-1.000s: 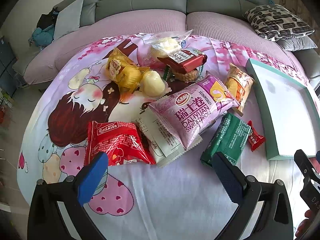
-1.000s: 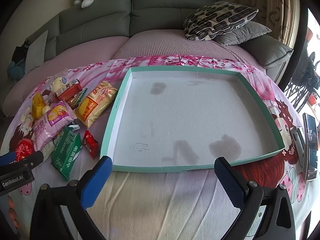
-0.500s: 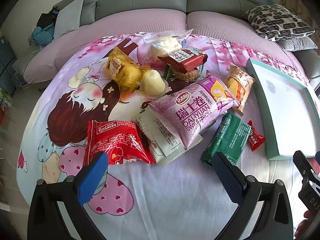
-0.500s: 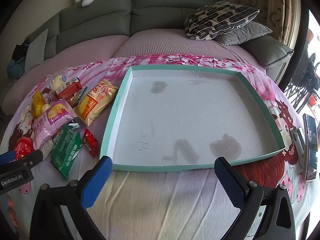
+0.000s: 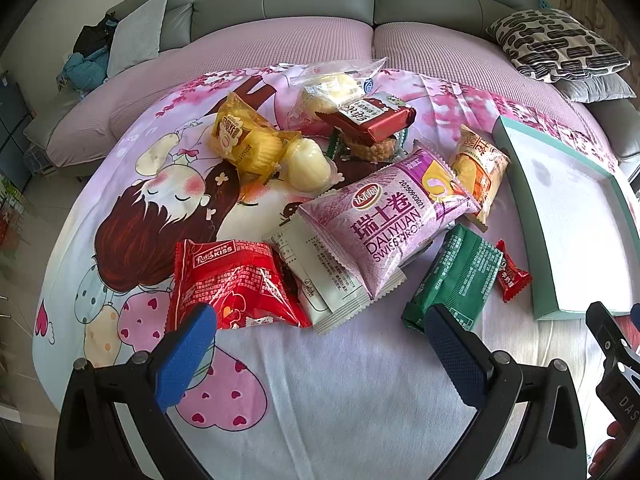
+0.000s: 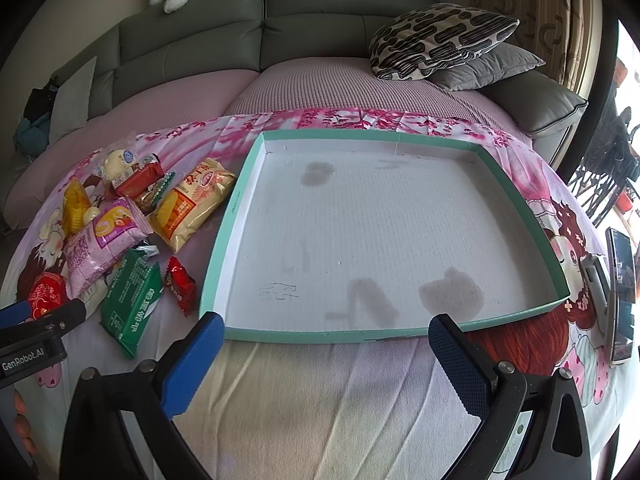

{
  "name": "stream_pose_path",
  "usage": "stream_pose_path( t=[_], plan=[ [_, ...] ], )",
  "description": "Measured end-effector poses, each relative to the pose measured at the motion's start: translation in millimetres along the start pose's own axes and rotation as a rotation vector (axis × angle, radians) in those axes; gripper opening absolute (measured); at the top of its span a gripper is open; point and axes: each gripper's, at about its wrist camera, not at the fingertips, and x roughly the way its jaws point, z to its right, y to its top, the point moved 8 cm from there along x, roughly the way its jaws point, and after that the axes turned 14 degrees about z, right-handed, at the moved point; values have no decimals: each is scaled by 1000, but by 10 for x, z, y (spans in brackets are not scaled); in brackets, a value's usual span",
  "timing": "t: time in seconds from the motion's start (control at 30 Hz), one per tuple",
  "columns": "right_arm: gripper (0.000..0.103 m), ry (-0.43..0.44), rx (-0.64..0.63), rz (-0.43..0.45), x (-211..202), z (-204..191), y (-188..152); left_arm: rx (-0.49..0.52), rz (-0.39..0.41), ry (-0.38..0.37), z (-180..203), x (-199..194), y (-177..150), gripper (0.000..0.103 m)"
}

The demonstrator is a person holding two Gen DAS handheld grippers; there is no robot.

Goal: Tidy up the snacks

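Pink cartoon-print sheet (image 5: 132, 216) carries a heap of snack packets: a purple bag (image 5: 384, 220) on top, a red bag (image 5: 228, 284) and green packet (image 5: 456, 280) nearest. The left gripper (image 5: 320, 340) hovers just before them, fingers spread wide, empty. The right gripper (image 6: 324, 344), likewise spread and empty, faces the teal-rimmed tray (image 6: 224, 240), just beside the heap.

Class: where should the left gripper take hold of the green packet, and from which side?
Grip the green packet across its narrow width, near its close end, from the near side. It lies flat, lengthwise away from the open left gripper, with bare cloth beside it.
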Motion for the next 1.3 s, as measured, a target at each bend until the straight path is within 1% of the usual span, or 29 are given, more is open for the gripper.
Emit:
stream_pose_path(
  t=[0.5,0.73,0.83,0.93,1.0,1.07,1.17,1.3],
  plan=[
    [103,-1,-2,-3,2,-3,-7,-7,6,1,-18,-7,19,103],
    [103,12,-14,4,-8,-44,-13,-46,36,8,-116,-60,106,103],
    [103,23,-27,13,-37,-102,14,-77,76,15,-227,-112,192,103],
    [103,50,-33,31,-81,-203,88,-108,108,24,-365,-147,253,103],
    [103,70,-39,37,-102,-296,138,-128,110,27,-471,-129,269,103],
    [103,93,-45,39,-121,-405,177,-157,93,30,-581,-94,248,103],
    [103,154,-44,32,-131,-638,241,-198,76,38,-738,-46,205,103],
    [103,215,-47,17,-105,-998,299,-256,56,35,-896,20,138,103]
  ],
)
